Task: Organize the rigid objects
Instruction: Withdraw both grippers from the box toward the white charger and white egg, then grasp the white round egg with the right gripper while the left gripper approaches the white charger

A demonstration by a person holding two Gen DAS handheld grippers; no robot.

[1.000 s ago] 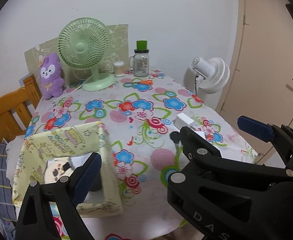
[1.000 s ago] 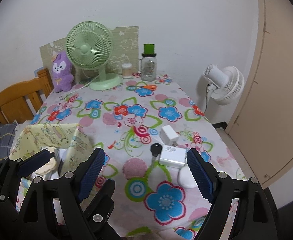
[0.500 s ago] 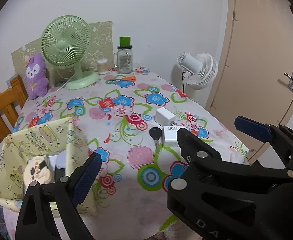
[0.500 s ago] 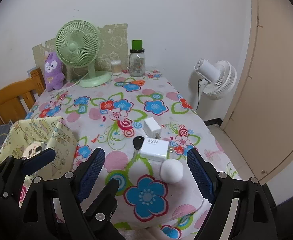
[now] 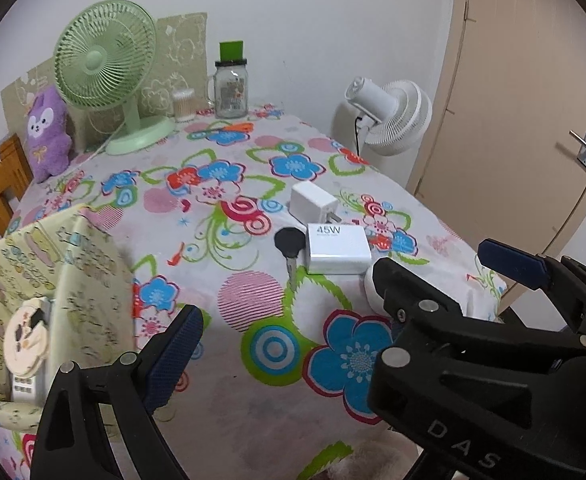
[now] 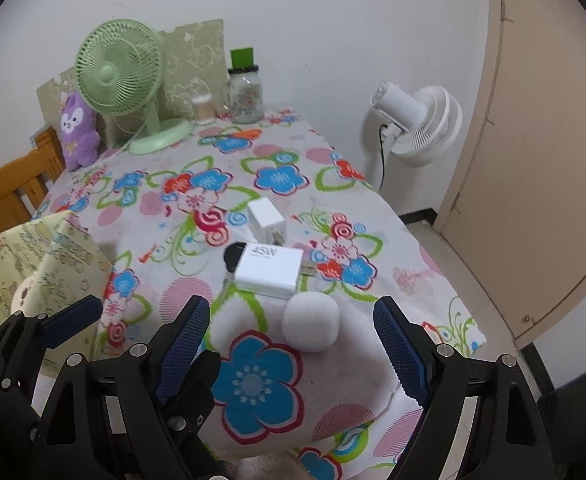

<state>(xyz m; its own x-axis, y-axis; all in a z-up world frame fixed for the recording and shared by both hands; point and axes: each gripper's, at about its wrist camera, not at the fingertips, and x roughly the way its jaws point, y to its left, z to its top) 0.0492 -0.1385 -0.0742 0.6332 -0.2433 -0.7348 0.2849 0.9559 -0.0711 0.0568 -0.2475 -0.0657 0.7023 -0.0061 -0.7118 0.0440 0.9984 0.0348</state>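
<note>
I hold my right gripper [image 6: 293, 344] wide apart with nothing in it, because the round white thing [image 6: 311, 326] sits on the table [image 6: 277, 412] just past my fingers. My left gripper [image 5: 333, 296] is apart and empty too. The yellow box [image 5: 85, 280] waits near it, already holding a round cat toy [image 5: 25, 338]. The big charger [image 6: 271, 270], small charger [image 6: 265, 220] and key [image 5: 289, 248] lie close together

Key [image 5: 289, 242] touching left of 45W charger [image 5: 339, 249]; small charger [image 5: 312, 203] behind it, round case [image 6: 311, 327] in front; box [image 5: 53, 280] at desk [image 5: 253, 344] left edge.
</note>
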